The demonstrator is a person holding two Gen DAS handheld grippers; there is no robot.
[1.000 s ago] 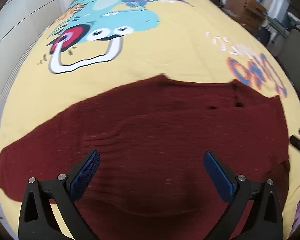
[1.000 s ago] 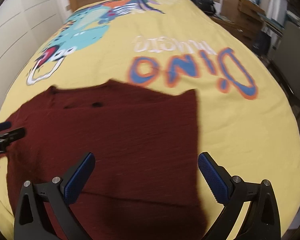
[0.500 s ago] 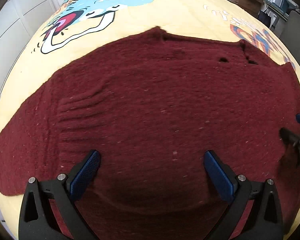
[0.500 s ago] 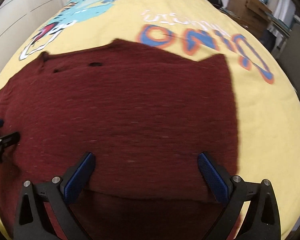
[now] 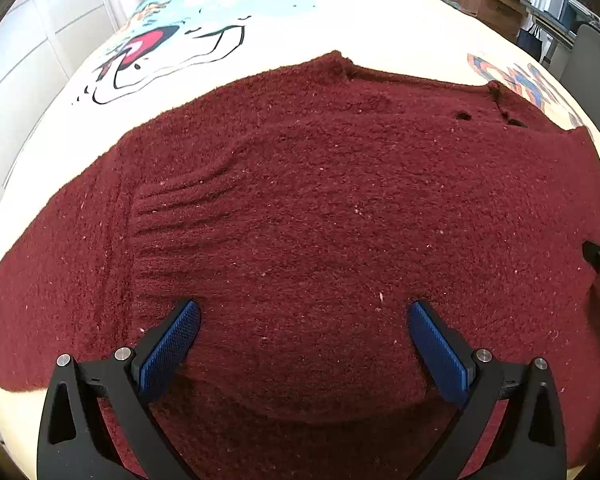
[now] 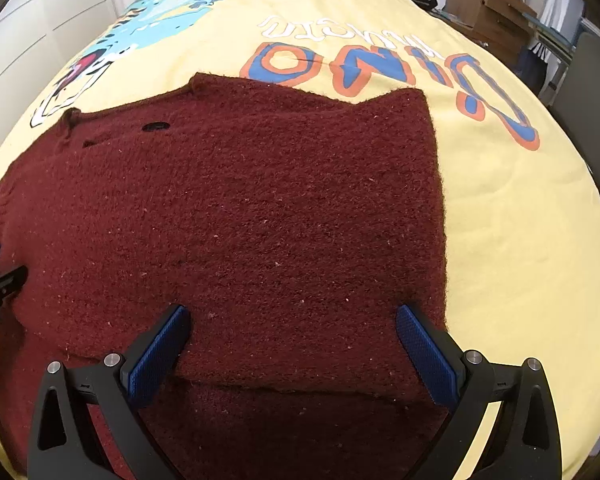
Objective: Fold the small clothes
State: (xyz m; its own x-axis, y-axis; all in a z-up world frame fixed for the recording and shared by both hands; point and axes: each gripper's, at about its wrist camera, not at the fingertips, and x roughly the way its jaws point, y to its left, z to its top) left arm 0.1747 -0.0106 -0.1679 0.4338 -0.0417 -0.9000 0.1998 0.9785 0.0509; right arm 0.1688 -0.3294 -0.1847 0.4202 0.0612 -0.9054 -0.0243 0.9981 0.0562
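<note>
Right, bedspread: yellow w/ dino print, spreads out beyond both sets of fingers. Sweater: dark red fuzzy knit, flat on it, fills the space ahead of and under both grippers; one side folded in, straight edge. Left gripper & right gripper: fingers wide apart, holding nothing.

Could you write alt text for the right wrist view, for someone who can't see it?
A dark red sweater lies spread on a yellow bedspread printed with a cartoon dinosaur. The right gripper hangs open over its near edge, blue-padded fingers wide apart.
</note>
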